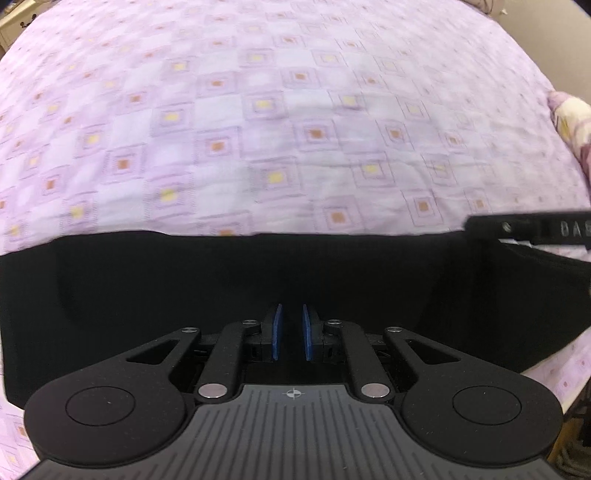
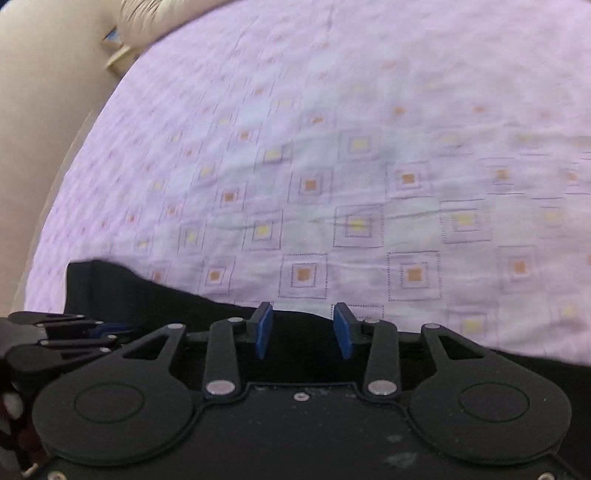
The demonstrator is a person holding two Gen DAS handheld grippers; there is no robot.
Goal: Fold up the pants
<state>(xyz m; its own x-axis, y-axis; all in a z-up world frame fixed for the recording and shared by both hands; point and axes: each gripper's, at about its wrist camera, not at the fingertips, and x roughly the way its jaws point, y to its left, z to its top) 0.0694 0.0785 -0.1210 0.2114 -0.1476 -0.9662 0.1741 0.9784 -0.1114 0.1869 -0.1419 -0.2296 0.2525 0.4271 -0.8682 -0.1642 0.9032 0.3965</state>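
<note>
Pants [image 1: 258, 288]: black, on bed [image 1: 295, 110] at near edge, long axis crosswise to both grippers. Left gripper [image 1: 291, 330]: fingers narrow, over cloth, nothing visibly held. Right gripper [image 2: 303, 328]: fingers wider, straddling far hem.

A bed under a lilac patterned sheet

The bedsheet [image 1: 295, 110] is pale purple with nested squares centred in orange or yellow, lightly creased. A beige wall [image 2: 44, 110] rises beyond its edge, with what may be a cream cushion [image 2: 147, 18], blurred, at the top.
</note>
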